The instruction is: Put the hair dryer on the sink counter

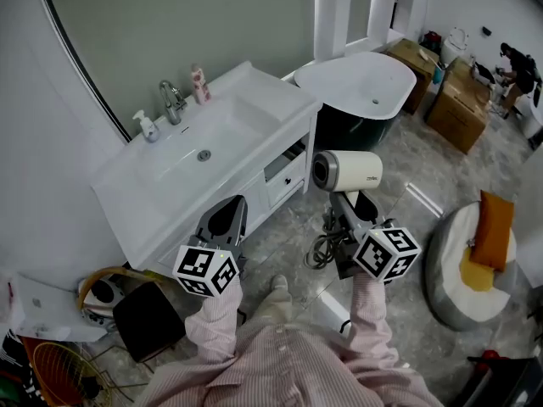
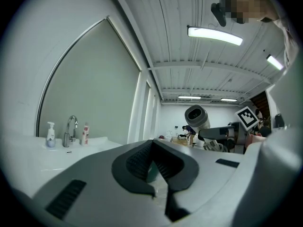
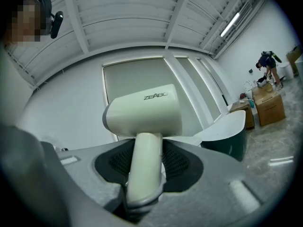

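My right gripper (image 1: 344, 208) is shut on the handle of a white hair dryer (image 1: 348, 170), holding it upright above the floor, right of the vanity. Seen from the right gripper view, the handle stands between the dark pads and the hair dryer (image 3: 142, 112) head points left. Its cord (image 1: 322, 248) dangles below. The white sink counter (image 1: 136, 197) lies to the left. My left gripper (image 1: 227, 214) hovers at the counter's front edge, jaws close together with nothing between them; the left gripper view shows that left gripper (image 2: 152, 167) and the hair dryer (image 2: 196, 116) off to the right.
On the counter stand a faucet (image 1: 172, 102), a soap pump (image 1: 147, 126) and a pink bottle (image 1: 200, 84). A vanity drawer (image 1: 284, 164) is ajar. A white bathtub (image 1: 356, 83) is behind, cardboard boxes (image 1: 458, 100) at right, a cushion (image 1: 462, 261) on the floor.
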### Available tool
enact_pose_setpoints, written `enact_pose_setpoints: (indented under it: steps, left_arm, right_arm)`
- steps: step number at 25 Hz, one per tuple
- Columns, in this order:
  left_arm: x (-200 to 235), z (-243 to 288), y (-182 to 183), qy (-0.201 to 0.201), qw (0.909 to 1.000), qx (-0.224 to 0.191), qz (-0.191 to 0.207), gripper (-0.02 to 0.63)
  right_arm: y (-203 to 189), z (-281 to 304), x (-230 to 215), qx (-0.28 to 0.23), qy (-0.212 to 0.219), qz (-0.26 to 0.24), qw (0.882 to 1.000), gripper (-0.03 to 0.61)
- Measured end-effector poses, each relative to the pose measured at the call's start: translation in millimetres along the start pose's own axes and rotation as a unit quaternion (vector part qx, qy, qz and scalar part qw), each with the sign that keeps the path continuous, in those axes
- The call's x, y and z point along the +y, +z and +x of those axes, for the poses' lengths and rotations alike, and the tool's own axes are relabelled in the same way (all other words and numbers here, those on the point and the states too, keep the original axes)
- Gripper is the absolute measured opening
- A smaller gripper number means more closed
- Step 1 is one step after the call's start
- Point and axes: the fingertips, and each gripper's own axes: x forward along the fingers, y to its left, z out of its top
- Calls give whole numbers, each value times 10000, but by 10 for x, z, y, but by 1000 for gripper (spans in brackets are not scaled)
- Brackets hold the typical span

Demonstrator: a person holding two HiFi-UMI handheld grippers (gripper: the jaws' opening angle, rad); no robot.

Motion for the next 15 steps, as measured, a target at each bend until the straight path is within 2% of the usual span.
enact_pose_setpoints:
  steps: [15]
  left_arm:
    - [783, 1495, 171, -293, 9994, 29, -176, 2]
  right_arm:
    - [240, 1394, -726, 50, -77, 164, 9998, 161]
